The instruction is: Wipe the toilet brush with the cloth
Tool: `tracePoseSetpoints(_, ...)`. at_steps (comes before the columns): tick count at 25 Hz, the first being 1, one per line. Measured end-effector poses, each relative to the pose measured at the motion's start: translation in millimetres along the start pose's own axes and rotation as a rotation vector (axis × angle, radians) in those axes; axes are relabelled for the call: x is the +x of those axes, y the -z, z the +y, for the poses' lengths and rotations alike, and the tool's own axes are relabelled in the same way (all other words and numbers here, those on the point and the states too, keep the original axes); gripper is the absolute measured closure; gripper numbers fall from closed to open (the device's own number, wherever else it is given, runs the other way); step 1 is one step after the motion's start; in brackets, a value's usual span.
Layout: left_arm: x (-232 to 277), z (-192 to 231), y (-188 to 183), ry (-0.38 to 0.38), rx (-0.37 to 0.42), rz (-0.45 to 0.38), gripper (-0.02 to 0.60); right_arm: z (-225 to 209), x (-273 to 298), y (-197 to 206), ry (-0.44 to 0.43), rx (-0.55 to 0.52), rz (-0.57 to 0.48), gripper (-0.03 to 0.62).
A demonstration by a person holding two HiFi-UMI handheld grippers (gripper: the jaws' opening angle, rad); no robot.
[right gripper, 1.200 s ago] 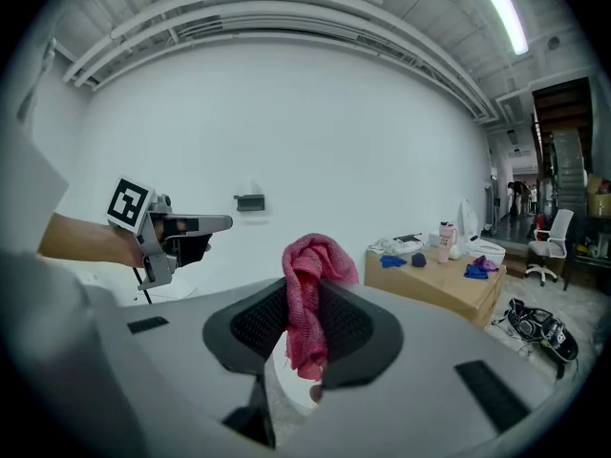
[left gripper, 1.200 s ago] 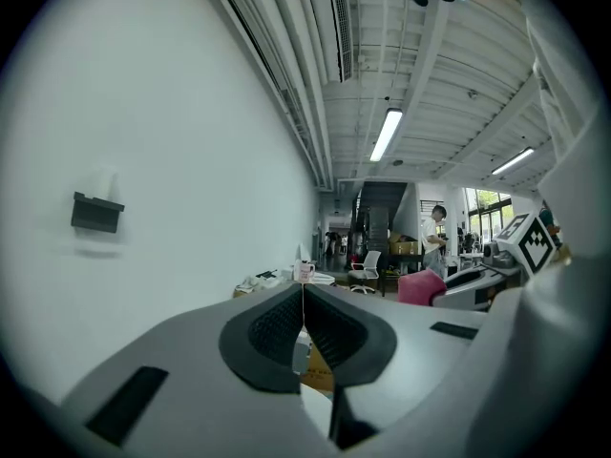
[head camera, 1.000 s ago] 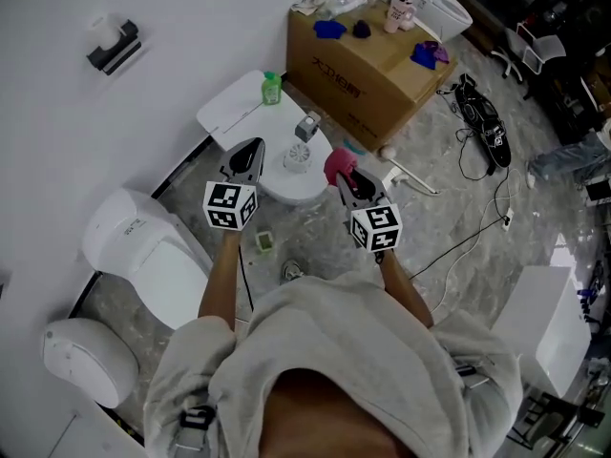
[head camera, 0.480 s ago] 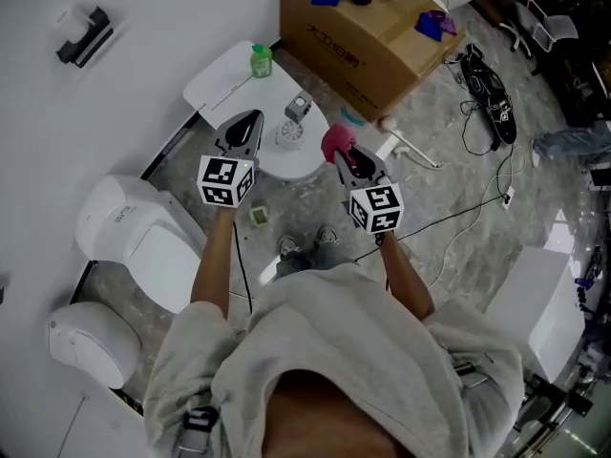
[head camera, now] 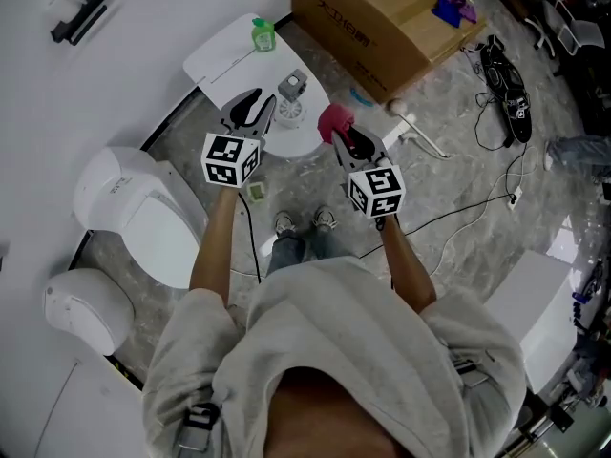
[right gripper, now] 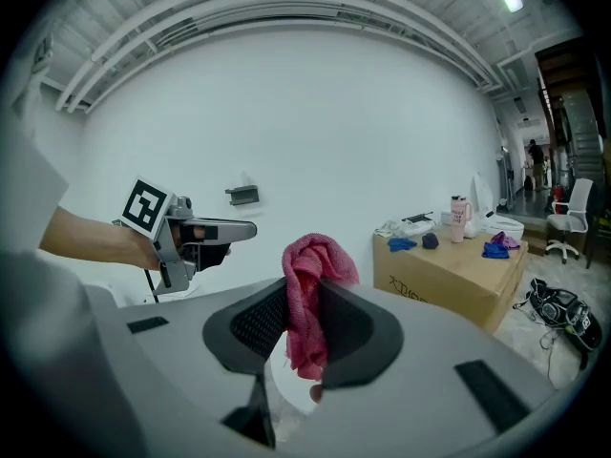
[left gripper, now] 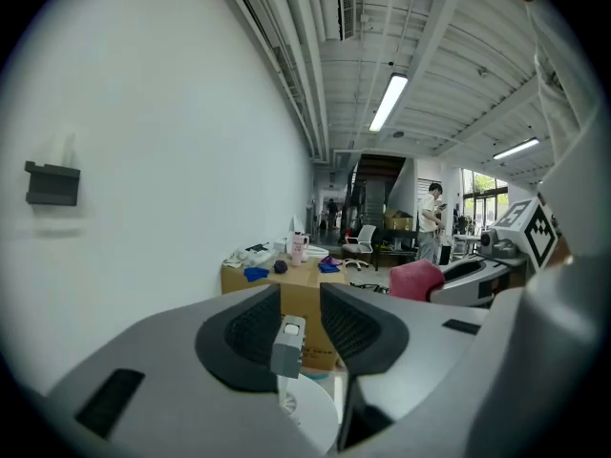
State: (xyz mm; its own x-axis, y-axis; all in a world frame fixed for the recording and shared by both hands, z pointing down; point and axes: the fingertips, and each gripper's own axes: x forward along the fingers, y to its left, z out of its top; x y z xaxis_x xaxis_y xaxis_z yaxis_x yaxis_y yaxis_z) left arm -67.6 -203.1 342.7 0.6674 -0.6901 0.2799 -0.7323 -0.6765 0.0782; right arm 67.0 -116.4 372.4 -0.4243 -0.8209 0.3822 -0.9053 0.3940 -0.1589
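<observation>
The toilet brush shows as a grey square handle (head camera: 292, 88) (left gripper: 288, 346) standing upright in a round white holder (head camera: 286, 127) (left gripper: 315, 413) on the floor. My left gripper (head camera: 256, 105) (left gripper: 301, 296) hovers just left of the handle. Its jaws have just been opening and stand apart with nothing pressed between them; the handle lies beyond their tips. My right gripper (head camera: 342, 134) (right gripper: 304, 299) is shut on a pink cloth (head camera: 334, 117) (right gripper: 310, 256), which bunches above the jaws and hangs below them, just right of the holder.
A cardboard box (head camera: 382, 17) with small items on top stands behind the holder. A green bottle (head camera: 262, 34) sits on a white panel (head camera: 224, 60). A white toilet (head camera: 143, 227) is at the left. Cables and shoes (head camera: 506, 84) lie at the right.
Both grippers have moved forward and down towards the brush holder. The left jaws, shut before, now stand apart. The pink cloth stays in the right gripper.
</observation>
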Motion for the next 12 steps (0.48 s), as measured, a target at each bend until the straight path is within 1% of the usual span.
tracePoseSetpoints(1, 2.6, -1.2, 2.4, 0.002, -0.008, 0.011, 0.445, -0.8, -0.5, 0.8, -0.005, 0.001, 0.001, 0.493)
tracePoseSetpoints(4, 9.5, -2.1, 7.9, 0.001, -0.009, 0.03, 0.428, -3.6, 1.0, 4.8, -0.016, 0.012, 0.004, 0.493)
tracePoseSetpoints(6, 14.3, -2.1, 13.8, 0.003, -0.005, 0.039, 0.397, -5.8, 3.7, 10.5, -0.021, 0.023, 0.008, 0.493)
tracePoseSetpoints(9, 20.8, -1.8, 29.1, 0.008, -0.018, 0.058, 0.369, -7.8, 7.7, 25.3, -0.026, 0.037, 0.023, 0.493)
tracePoseSetpoints(12, 30.8, 0.5, 47.5, 0.01, -0.007, 0.082, 0.346, -9.4, 12.2, 42.9, -0.028, 0.051, 0.041, 0.493)
